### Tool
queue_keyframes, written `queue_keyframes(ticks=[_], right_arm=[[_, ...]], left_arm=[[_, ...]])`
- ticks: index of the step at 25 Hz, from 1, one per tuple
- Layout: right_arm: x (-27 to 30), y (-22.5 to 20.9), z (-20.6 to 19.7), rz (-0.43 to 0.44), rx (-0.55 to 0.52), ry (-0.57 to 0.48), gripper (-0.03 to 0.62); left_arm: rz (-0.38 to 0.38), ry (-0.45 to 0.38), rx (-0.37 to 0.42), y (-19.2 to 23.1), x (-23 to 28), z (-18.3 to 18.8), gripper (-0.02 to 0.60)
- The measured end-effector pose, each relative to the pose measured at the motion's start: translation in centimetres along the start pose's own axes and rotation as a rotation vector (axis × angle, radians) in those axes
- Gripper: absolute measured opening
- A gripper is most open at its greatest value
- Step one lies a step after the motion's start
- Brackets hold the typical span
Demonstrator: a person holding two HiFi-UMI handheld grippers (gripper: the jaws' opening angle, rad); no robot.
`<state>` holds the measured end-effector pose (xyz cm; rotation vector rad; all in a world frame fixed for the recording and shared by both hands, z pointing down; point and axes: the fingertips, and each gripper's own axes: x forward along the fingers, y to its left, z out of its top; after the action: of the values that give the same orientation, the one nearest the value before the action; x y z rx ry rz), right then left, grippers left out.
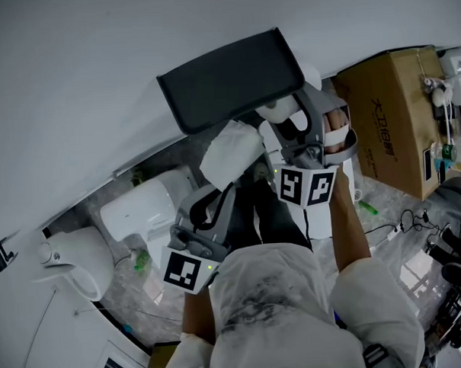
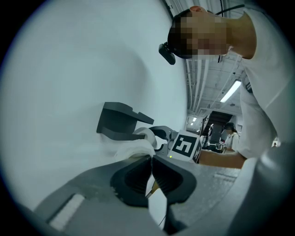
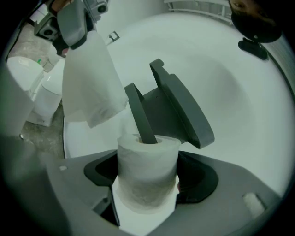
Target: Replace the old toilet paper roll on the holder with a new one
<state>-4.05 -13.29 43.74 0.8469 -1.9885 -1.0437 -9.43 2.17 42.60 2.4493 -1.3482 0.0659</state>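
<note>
Left gripper (image 2: pixel 151 177): jaws closed, pinching a loose paper sheet (image 3: pixel 90 78) | Right gripper (image 3: pixel 147 186): its 2 pads clamp the toilet paper roll (image 3: pixel 146 161) | Roll: core slid onto the grey holder (image 3: pixel 182 110), upright between the jaws

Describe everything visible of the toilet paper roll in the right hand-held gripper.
The toilet paper roll is white and thick, with slightly crinkled outer wraps. It stands upright in the right gripper view, clamped at its sides by the right hand-held gripper. The dark grey holder's arm enters its core from above. The loose paper sheet held by the left hand-held gripper hangs clear of it.
</note>
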Motion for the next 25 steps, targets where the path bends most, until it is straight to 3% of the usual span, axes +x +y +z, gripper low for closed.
queue_keyframes(ticks=[25], right_arm=[[-0.5, 1.1, 4.4, -0.114, -0.158, 0.007, 0.373]], left_arm=[[0.039, -0.029, -0.008, 2.3, -3.6, 0.1, 0.015]])
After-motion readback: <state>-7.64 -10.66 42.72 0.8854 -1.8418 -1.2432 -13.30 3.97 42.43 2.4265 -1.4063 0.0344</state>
